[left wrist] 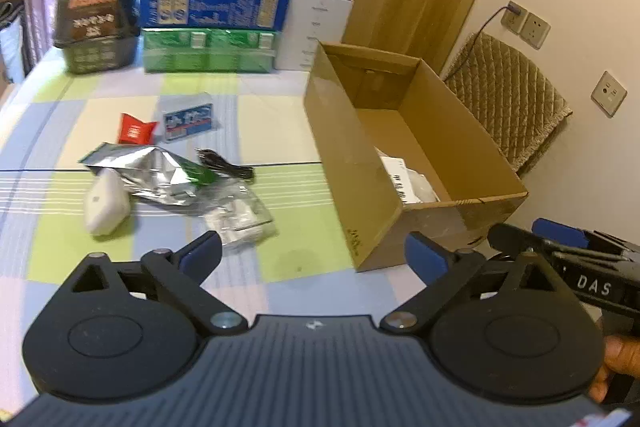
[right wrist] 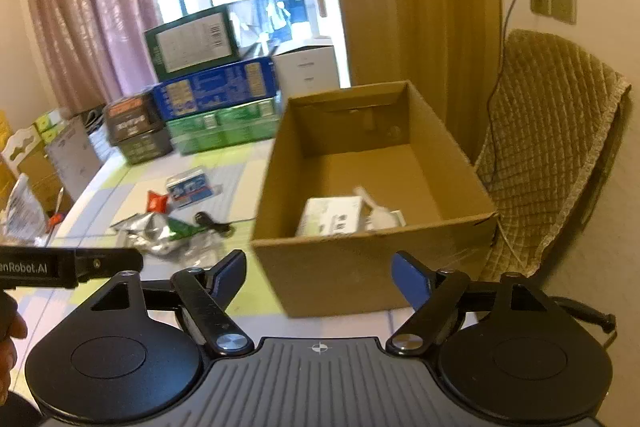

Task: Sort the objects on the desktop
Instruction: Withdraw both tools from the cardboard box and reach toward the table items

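Both tools wide and empty above the near edge of the counter

The left tool (left wrist: pixel 312 251) hangs spread over the checked cloth, the clear plastic packet (left wrist: pixel 240 215) just ahead of its left finger; the foil pouch (left wrist: pixel 152 171), white case (left wrist: pixel 105 205) and black cable (left wrist: pixel 224 165) lie beyond, mid-counter; the right tool (right wrist: pixel 320 275) gapes before the cardboard box (right wrist: pixel 360 267) at the right edge, white items (right wrist: pixel 332 221) inside.

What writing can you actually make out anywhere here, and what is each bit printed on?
"DAS": white letters on the black right gripper, seen from the left wrist view.
"enRobot.AI": cut off at the frame edge, on the black left gripper, seen from the right wrist view.
Print on the stacked green and blue boxes, the small blue-and-white packet and the white items in the open brown cardboard box: too blurred to read.
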